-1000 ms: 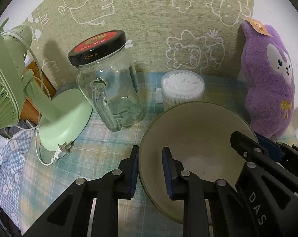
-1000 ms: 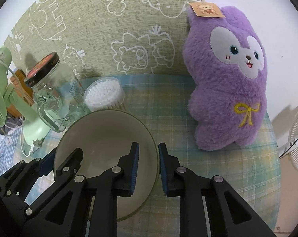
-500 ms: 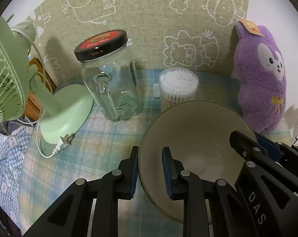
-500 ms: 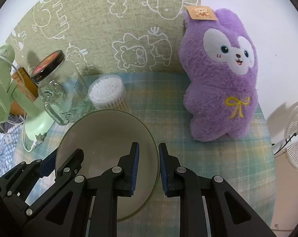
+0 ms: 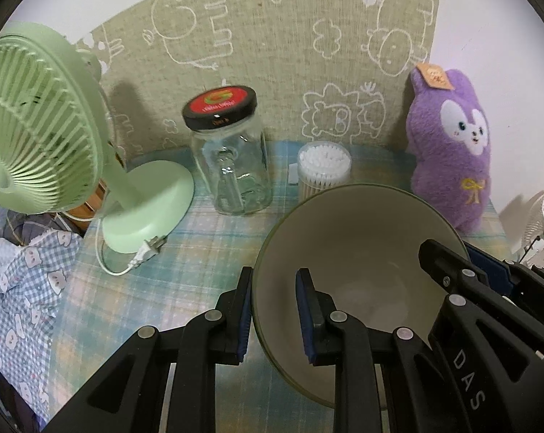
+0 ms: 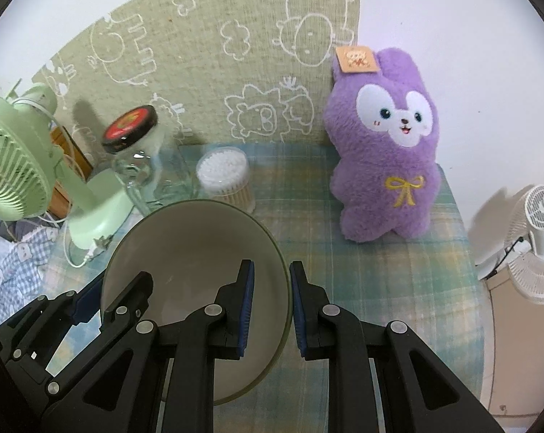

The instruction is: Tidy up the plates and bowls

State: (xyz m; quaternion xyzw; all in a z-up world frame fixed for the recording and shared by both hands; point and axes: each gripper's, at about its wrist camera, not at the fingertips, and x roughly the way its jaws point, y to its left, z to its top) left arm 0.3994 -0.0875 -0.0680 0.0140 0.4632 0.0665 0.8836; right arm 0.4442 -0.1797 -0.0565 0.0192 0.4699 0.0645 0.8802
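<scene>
You hold the round grey-beige ceramic bowl (image 5: 358,252) above the checked-cloth surface (image 5: 185,252), your left tool (image 5: 273,310) pinching its left rim and your right tool (image 6: 270,301) pinching the opposite rim, both narrow. With only thin rim grips, uneven lifting could tilt the bowl and let it slip. Swinging left risks the lidded clear glass jar (image 5: 232,166) and the tub of cotton swabs (image 5: 324,169).
</scene>
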